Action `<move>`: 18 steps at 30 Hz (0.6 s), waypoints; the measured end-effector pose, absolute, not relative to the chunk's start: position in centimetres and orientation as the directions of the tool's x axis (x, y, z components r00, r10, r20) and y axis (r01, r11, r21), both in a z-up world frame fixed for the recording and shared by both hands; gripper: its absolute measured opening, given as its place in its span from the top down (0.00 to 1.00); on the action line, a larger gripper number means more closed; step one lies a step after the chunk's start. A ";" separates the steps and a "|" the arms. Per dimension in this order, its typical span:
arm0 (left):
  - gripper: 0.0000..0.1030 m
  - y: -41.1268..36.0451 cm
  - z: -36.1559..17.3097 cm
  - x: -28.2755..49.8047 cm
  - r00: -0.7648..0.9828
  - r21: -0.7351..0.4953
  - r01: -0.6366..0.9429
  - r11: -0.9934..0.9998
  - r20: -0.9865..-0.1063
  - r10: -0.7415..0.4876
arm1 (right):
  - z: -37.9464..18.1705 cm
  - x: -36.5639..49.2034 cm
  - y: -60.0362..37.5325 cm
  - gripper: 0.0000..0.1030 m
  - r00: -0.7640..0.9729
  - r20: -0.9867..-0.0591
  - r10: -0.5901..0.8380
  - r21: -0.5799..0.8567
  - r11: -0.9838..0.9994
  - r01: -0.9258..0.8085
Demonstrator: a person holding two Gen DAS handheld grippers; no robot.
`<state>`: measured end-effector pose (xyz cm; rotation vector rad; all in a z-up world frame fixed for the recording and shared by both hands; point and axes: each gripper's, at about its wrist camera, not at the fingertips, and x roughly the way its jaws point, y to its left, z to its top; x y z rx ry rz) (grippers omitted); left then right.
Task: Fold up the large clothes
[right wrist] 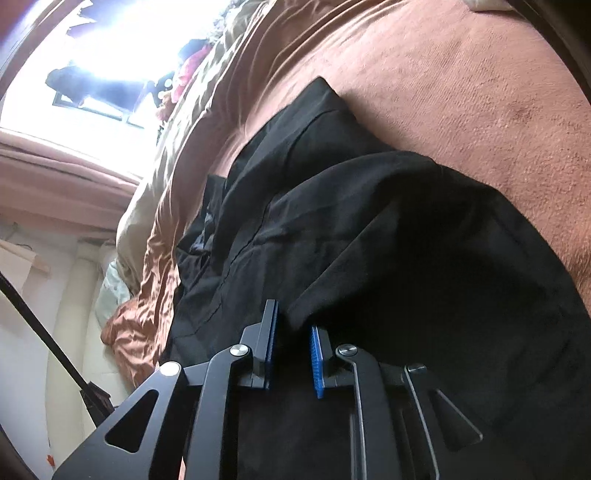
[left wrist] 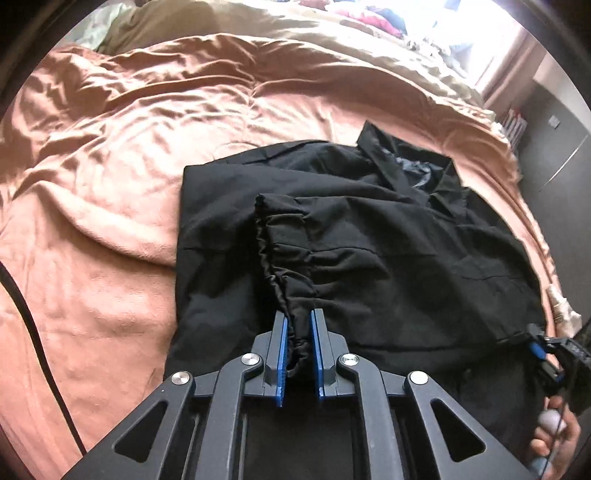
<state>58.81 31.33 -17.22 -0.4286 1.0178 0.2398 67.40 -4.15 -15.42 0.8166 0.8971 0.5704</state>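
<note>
A rumpled salmon bedspread (left wrist: 147,166) covers the bed (bright window (right wrist: 122,48) glare beyond it).

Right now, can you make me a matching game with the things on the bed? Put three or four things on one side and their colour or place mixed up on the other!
Things:
1. black garment
2. blanket
3. left hand-held gripper
4. pile of clothes

Descriptions:
A. peach-orange, spread across the bed
B. far away by the bright window
C. lying on the blanket, collar at the far end
D. blue pads pinching a gathered black hem

Pairs: 1-C, 2-A, 3-D, 4-B
</note>
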 end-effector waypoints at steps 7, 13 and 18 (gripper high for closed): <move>0.60 30.7 -15.1 56.0 0.514 -0.240 -0.404 0.883 -0.858 0.002 | -14.9 66.3 -5.8 0.50 0.515 -0.454 0.727 0.825 0.562 -0.066; 0.40 29.6 -10.9 51.1 0.561 -0.261 -0.390 0.883 -0.828 0.003 | -13.9 63.0 -7.8 0.26 0.537 -0.402 0.741 0.830 0.543 -0.127; 0.30 28.2 -7.5 46.4 0.605 -0.269 -0.370 0.889 -0.796 0.011 | -13.2 60.7 -9.2 0.26 0.557 -0.386 0.736 0.817 0.552 -0.164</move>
